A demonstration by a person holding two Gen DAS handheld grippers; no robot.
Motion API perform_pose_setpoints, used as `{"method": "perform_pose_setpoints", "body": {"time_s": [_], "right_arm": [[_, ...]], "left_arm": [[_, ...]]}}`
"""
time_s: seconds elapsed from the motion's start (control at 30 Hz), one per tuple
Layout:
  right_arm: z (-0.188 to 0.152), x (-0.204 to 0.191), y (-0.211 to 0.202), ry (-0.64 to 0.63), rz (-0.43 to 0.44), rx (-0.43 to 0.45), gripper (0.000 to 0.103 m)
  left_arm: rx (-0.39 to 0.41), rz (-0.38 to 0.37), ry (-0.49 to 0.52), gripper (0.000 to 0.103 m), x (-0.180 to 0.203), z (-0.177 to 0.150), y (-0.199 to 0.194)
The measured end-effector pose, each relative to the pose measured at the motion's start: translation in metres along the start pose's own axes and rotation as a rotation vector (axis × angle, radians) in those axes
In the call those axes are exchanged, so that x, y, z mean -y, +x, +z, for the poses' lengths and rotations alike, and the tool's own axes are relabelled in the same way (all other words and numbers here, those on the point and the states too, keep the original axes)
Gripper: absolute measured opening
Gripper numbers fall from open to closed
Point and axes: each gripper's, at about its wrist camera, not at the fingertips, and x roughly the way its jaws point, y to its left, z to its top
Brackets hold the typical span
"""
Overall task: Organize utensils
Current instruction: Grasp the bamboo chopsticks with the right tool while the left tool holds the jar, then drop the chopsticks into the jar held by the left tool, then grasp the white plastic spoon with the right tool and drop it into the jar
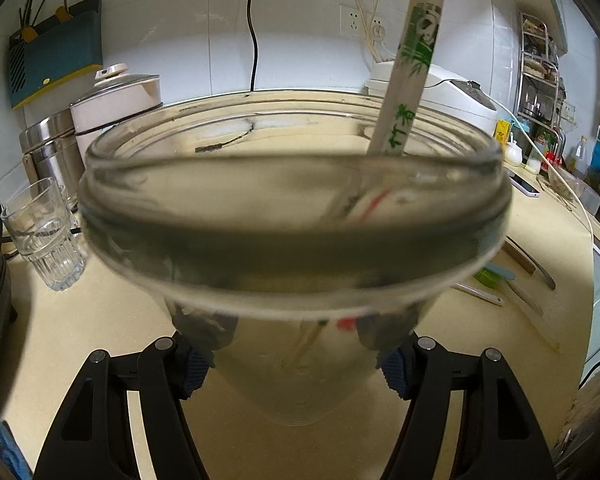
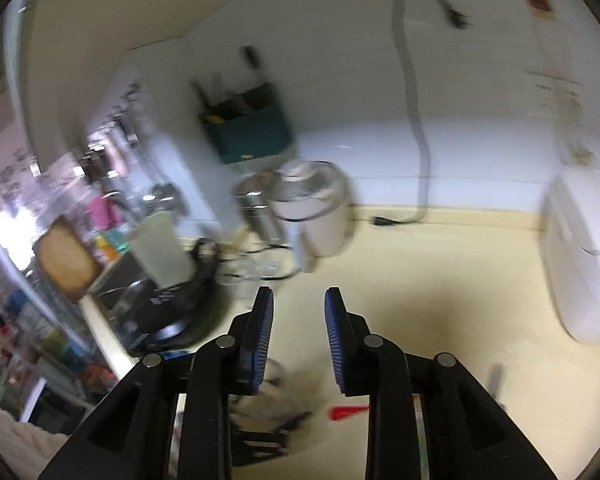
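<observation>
Left tongs (image 1: 296, 364) clamped around jar (image 1: 296, 216)

White tiled wall (image 1: 300, 40); cream countertop (image 1: 112, 320)

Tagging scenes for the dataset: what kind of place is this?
Most likely a home kitchen: beige countertop, white rice cooker by the tiled wall, and a teal wall-mounted utensil holder.

Left wrist view is evenly lit and sharp but fisheye-bent; right wrist view is motion-blurred throughout
</observation>
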Motion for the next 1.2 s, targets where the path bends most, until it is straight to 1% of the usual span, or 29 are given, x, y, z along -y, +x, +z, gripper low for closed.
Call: {"method": "perform_pose_setpoints", "body": {"time_s": [0.07,0.1,0.13,0.17,0.2,0.23,0.27,0.3,0.33,0.43,0.5,0.57,0.63,0.8,0.93,1.0,1.07,1.1,1.13,1.17,1.2], "right_arm": [[-0.008,0.022,-0.002,0.035,-0.087,0.002,0.031],[-0.015,0.034,-0.003,0.042,-0.161,0.001,0.034],[-0.025,0.048,-0.002,0.042,-0.262,-0.005,0.034],[-0.033,0.06,0.0,0.046,-0.339,-0.015,0.034],[-0.042,0.073,0.002,0.062,-0.408,-0.026,0.034],[-0.054,0.092,0.006,0.116,-0.46,-0.052,0.034],[-0.064,0.111,0.008,0.184,-0.47,-0.077,0.034],[-0.075,0.129,0.011,0.258,-0.461,-0.101,0.034],[-0.09,0.151,0.015,0.351,-0.438,-0.129,0.034],[-0.128,0.195,0.026,0.544,-0.394,-0.207,0.034],[-0.146,0.21,0.032,0.593,-0.398,-0.244,0.034],[-0.155,0.214,0.04,0.558,-0.43,-0.288,0.034],[-0.154,0.211,0.048,0.51,-0.439,-0.314,0.034],[-0.141,0.202,0.077,0.397,-0.385,-0.371,0.034],[-0.13,0.187,0.114,0.261,-0.372,-0.429,0.034],[-0.124,0.178,0.137,0.196,-0.361,-0.45,0.034],[-0.12,0.172,0.152,0.147,-0.348,-0.464,0.034],[-0.119,0.169,0.158,0.12,-0.346,-0.469,0.037],[-0.118,0.165,0.164,0.087,-0.35,-0.475,0.044],[-0.118,0.163,0.169,0.063,-0.355,-0.48,0.048],[-0.118,0.161,0.174,0.041,-0.361,-0.486,0.057]], "left_arm": [[-0.001,-0.001,-0.001,0.073,0.0,0.0,0.0],[-0.002,-0.001,-0.002,0.073,0.0,0.0,0.001],[-0.002,-0.001,-0.002,0.073,0.001,0.0,0.001],[-0.003,-0.002,-0.003,0.073,0.0,0.001,0.001],[-0.004,-0.002,-0.004,0.073,0.0,0.001,0.001],[-0.004,-0.001,-0.005,0.073,0.0,0.001,0.002],[-0.005,-0.001,-0.005,0.073,0.0,0.001,0.002],[-0.006,-0.002,-0.005,0.073,0.0,0.001,0.002],[-0.007,-0.002,-0.005,0.073,-0.001,0.001,0.002],[-0.01,-0.003,-0.005,0.073,0.0,0.001,0.003],[-0.012,-0.002,-0.005,0.073,-0.001,0.0,0.003],[-0.014,0.0,-0.004,0.073,0.0,0.0,0.003],[-0.016,-0.001,-0.004,0.073,0.0,0.001,0.003],[-0.019,-0.002,-0.006,0.073,-0.001,0.001,0.005],[-0.021,-0.003,-0.008,0.073,-0.001,0.002,0.006],[-0.023,-0.003,-0.009,0.073,-0.001,0.002,0.006],[-0.024,-0.004,-0.009,0.073,-0.001,0.002,0.007],[-0.024,-0.004,-0.009,0.073,-0.001,0.002,0.007],[-0.024,-0.004,-0.009,0.073,-0.001,0.002,0.007],[-0.024,-0.004,-0.009,0.073,-0.001,0.002,0.007],[-0.024,-0.004,-0.01,0.073,0.0,0.001,0.007]]}}
